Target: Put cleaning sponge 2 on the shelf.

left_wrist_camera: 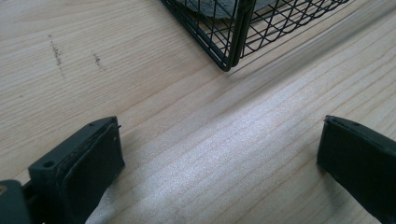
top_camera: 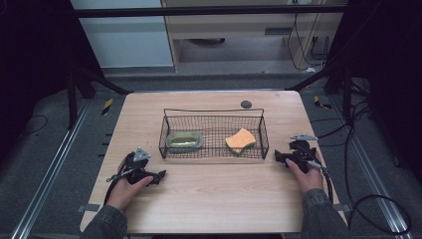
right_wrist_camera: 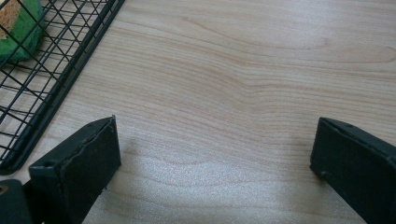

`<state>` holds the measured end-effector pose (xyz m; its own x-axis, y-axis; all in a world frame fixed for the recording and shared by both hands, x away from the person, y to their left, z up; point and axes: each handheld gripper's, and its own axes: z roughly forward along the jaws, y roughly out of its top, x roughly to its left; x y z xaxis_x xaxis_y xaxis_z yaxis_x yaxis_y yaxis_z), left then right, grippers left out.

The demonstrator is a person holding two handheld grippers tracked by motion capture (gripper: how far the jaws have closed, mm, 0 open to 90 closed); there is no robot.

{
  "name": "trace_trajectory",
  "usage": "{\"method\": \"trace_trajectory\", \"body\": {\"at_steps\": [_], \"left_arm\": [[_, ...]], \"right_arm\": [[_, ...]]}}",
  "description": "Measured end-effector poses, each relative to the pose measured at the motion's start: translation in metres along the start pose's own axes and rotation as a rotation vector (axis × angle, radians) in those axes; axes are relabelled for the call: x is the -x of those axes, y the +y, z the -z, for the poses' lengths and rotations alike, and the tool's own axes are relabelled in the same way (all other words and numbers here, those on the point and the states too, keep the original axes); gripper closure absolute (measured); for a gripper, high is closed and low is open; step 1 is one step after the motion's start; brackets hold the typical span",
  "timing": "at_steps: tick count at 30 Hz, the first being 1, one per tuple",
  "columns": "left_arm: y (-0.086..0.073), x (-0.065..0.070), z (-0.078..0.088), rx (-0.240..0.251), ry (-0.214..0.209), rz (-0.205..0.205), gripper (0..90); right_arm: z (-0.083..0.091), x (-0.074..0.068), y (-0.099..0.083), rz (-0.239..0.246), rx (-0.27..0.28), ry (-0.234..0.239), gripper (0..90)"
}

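While both hands rest on wooden surface, left hand-held gripper lies near front-left corner of black wire basket, jaws spread wide, nothing between. Right hand-held gripper just beside basket's front-right corner, jaws likewise released, empty. Inside basket: greenish metal tin at left, orange-and-green sponge at right, well apart. Small dark disc behind basket.

Both grippers, left gripper and right gripper, are black with flat, blocky jaws. Each has a grey three-cornered plate on top and a black cable. The sleeves are dark grey.
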<state>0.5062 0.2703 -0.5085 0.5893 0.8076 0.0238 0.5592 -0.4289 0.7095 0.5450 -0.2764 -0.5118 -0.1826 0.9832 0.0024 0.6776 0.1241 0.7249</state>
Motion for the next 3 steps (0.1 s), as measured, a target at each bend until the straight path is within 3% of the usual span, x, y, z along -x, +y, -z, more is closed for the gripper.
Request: {"method": "trace_trajectory", "body": {"at_steps": [3], "left_arm": [[0.0003, -0.0001, -0.0004, 0.0, -0.001, 0.004, 0.0]], "right_arm": [[0.0009, -0.0001, -0.0013, -0.009, 0.0, -0.013, 1.4]]}}
